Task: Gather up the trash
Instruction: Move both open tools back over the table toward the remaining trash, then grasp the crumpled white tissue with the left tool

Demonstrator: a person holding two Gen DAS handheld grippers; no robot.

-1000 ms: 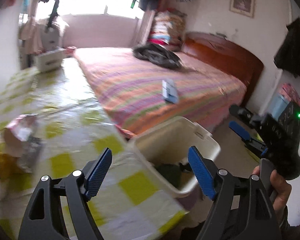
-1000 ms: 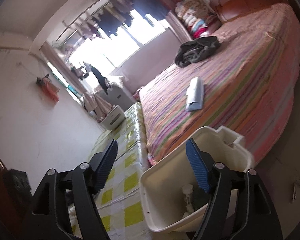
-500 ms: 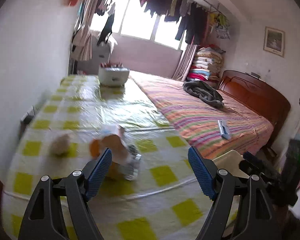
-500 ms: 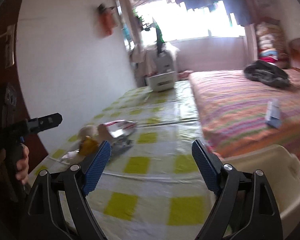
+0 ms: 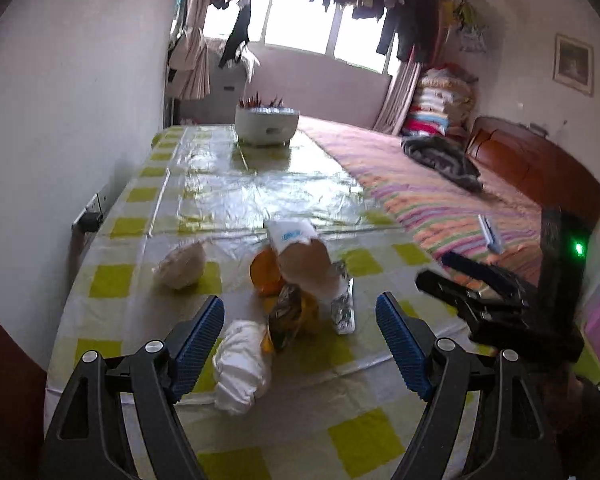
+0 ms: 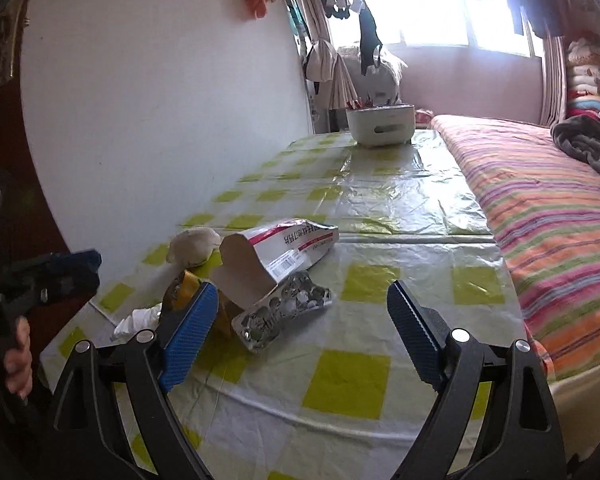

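Observation:
A pile of trash lies on the yellow-checked table (image 5: 236,184): an open cardboard medicine box (image 5: 300,254) (image 6: 278,254), a silver blister pack (image 5: 342,306) (image 6: 284,312), a yellow-orange wrapper (image 5: 288,316) (image 6: 182,286), a crumpled white tissue (image 5: 242,366) (image 6: 138,320) and a beige paper wad (image 5: 180,266) (image 6: 194,244). My left gripper (image 5: 300,340) is open and empty, just short of the pile. My right gripper (image 6: 300,332) is open and empty, to the right of the pile; it also shows in the left wrist view (image 5: 460,276).
A white basket (image 5: 267,124) (image 6: 380,124) stands at the table's far end. A striped bed (image 6: 540,208) runs along the table's right side, with a dark garment (image 5: 444,160). A wall (image 6: 160,120) borders the left. A bin rim (image 6: 580,384) shows low right.
Both grippers have swung from the white bin by the bed round to the table and moved closer to the trash pile. Both stay open and empty.

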